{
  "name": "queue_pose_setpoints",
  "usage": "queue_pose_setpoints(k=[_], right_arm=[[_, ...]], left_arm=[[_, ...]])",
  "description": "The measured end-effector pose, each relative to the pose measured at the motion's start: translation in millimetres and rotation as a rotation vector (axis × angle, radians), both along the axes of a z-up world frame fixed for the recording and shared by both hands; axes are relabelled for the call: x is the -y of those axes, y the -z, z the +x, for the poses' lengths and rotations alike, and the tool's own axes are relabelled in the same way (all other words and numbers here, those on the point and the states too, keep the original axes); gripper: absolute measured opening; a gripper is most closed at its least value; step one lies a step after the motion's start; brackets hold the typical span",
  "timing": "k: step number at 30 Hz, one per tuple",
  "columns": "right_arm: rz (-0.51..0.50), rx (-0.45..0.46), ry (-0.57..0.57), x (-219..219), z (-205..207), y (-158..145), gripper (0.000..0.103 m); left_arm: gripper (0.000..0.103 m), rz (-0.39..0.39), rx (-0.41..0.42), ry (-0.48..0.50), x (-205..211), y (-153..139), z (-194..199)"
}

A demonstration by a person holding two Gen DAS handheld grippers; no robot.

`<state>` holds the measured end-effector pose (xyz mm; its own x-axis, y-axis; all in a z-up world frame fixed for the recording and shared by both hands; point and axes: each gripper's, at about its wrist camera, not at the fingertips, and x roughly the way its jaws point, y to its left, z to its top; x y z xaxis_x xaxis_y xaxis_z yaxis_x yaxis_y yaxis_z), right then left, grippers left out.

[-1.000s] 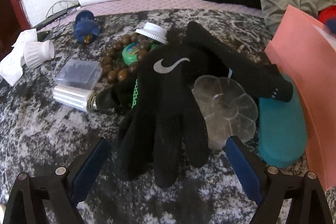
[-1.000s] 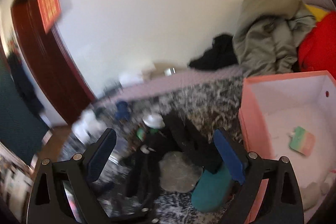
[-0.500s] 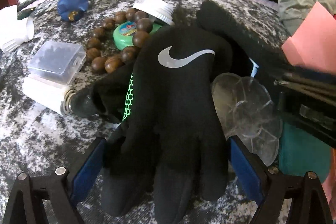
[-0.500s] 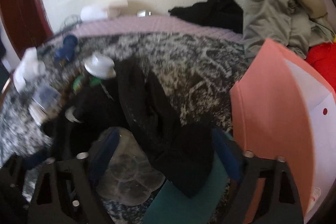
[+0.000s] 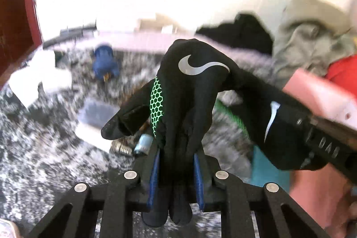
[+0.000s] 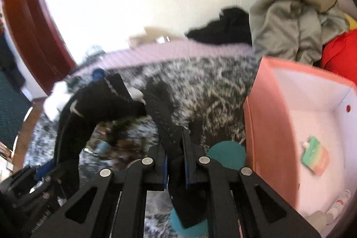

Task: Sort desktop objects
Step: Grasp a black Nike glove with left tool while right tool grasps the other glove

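Item 1, left tongs: pressed together on the fingers of the black glove, which I hold lifted off the table; its cuff droops toward the right, silver swoosh facing the camera.

Item 2, right tongs: pinching a black sock; its far end trails toward the glove, and I cannot tell whether it hangs free of the table.

Item 3, pink box: open, just right of the right tongs, holding a small green-and-pink packet and some pale bits at its near corner.

Item 4, teal case: on the table, touching the box wall.

Step in hand, as I judge it: 2 garments lifted, in transit.

Next move calls for swinging each over the box rim, clearing the wall, then spreading the tongs; blur makes clearances uncertain.
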<state>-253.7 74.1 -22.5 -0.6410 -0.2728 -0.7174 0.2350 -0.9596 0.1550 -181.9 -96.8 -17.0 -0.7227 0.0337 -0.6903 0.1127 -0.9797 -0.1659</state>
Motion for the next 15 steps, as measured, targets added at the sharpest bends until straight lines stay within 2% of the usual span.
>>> queue_pose_setpoints(k=[6, 11, 15], right_arm=[[-0.066, -0.131, -0.029, -13.9, 56.5, -61.0, 0.01], [-0.099, -0.302, -0.015, -39.2, 109.5, -115.1, 0.01], [-0.102, -0.449, 0.041, -70.3, 153.8, -152.0, 0.01]], left_arm=[[0.021, 0.005, -0.1, 0.025, -13.9, -48.1, 32.7], [0.021, -0.001, -0.202, 0.084, -45.1, -86.4, 61.8], [0.021, 0.004, -0.271, 0.153, -75.1, -110.2, 77.8]])
